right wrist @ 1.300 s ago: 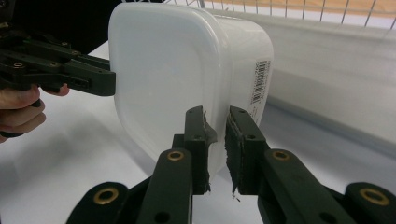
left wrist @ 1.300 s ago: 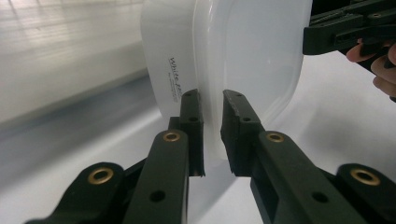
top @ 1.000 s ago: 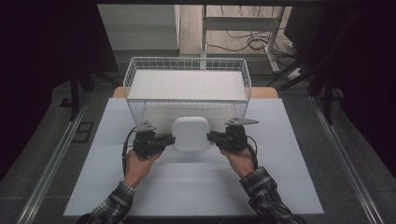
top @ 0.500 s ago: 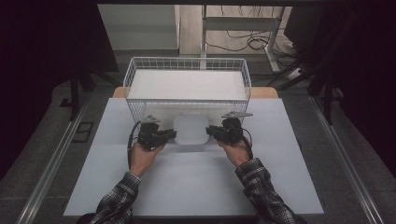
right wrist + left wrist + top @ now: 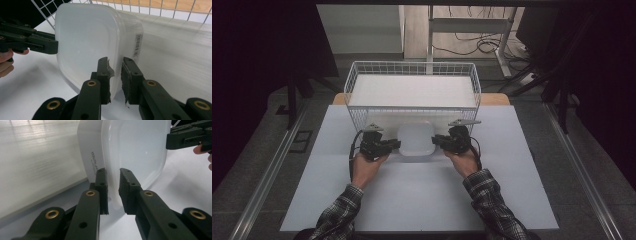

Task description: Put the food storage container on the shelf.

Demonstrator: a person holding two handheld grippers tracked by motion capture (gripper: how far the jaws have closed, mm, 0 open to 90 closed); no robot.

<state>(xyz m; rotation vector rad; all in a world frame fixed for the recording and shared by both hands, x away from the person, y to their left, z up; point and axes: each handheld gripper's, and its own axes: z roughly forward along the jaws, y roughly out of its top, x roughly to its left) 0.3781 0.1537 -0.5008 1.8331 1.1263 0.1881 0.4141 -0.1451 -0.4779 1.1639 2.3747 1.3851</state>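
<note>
A white plastic container [image 5: 415,140] with its lid on stands on edge just in front of the wire basket [image 5: 412,64]. Its lid faces the person and its base faces the basket. My left gripper [image 5: 395,145] is shut on the lid rim at the container's left side, and the left gripper view shows the rim [image 5: 113,195] running between the jaws of the left gripper [image 5: 112,171]. My right gripper [image 5: 436,141] pinches the opposite rim the same way, with the right gripper [image 5: 115,60] closed on the container [image 5: 85,37]. I cannot tell whether the lower edge touches the table.
The basket sits at the back of the white table [image 5: 412,195] with a white ribbed sheet [image 5: 412,91] inside. Its wire wall [image 5: 162,7] rises right behind the container. Dark floor, cables and a stand lie beyond the table.
Both hands have carried the container away from the person and a little lower, up to the basket's front wall. The grip on both rims looks the same.
</note>
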